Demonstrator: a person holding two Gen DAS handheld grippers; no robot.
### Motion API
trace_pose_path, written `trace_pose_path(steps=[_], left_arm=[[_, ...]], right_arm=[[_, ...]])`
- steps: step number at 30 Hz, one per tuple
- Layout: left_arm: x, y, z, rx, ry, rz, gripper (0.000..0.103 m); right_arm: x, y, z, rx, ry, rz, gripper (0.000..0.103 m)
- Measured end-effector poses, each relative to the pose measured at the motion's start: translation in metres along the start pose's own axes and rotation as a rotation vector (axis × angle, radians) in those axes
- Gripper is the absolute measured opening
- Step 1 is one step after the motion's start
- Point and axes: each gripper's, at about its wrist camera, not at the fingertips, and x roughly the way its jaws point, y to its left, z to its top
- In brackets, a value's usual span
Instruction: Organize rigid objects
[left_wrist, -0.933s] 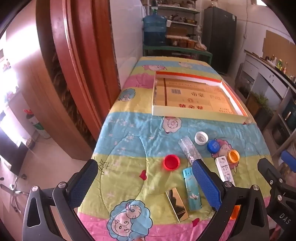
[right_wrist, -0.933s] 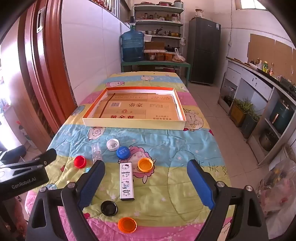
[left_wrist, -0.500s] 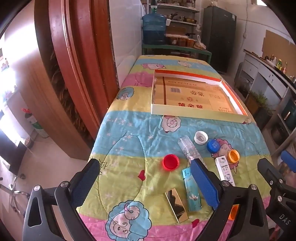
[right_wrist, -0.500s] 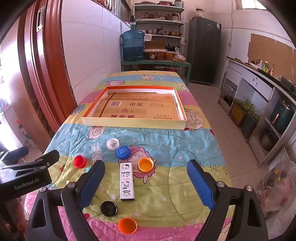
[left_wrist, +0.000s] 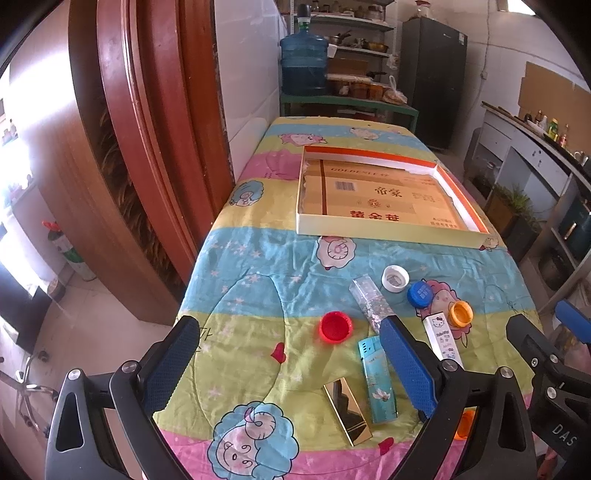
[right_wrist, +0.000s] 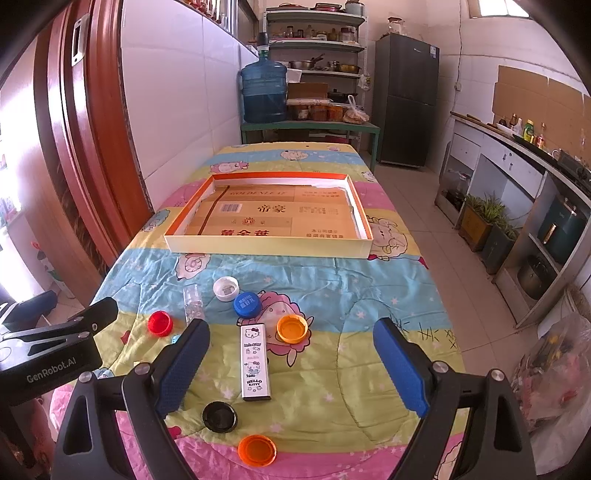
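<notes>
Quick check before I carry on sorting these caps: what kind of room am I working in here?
Most likely a home kitchen or utility room. A refrigerator stands at the far wall, shelves of pots and jars beside it, and a large water jug on a green table behind the quilt-covered worktable.

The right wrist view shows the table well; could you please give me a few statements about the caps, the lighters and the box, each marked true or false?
1. The cardboard box holds no caps. True.
2. The blue cap lies inside the box. False: it lies on the quilt, beside the white cap.
3. The right gripper grips the Hello Kitty lighter. False: it is open, holding nothing.
4. The black cap lies nearer the camera than the red cap. True.
</notes>
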Motion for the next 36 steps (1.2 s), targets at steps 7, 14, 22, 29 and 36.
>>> trace_pose_path(steps=[7, 14, 22, 29, 36], left_arm=[[0.0002, -0.0006, 0.0000, 0.001, -0.001, 0.001, 0.098], [-0.0007, -0.0027, -0.0007, 0.009, -0.005, -0.003, 0.098], [-0.0025, -0.0053, -0.0035, 0.018, -0.008, -0.008, 0.098], [-0.0031, -0.0059, -0.0036, 0.018, -0.010, -0.007, 0.098], [-0.0054, -0.0049, -0.0044, 0.016, -0.016, -0.007, 0.098]], right_arm=[[-0.0022, -0.0013, 0.0052, 0.009, -0.003, 0.003, 0.090], [-0.0040, -0.0022, 0.0058, 0.011, -0.005, 0.007, 0.090], [-0.0046, -0.0019, 0.0052, 0.012, -0.005, 0.008, 0.090], [-0.0057, -0.0003, 0.0044, 0.012, -0.007, 0.009, 0.090], [-0.0071, -0.0002, 0.0041, 0.012, -0.009, 0.009, 0.090]])
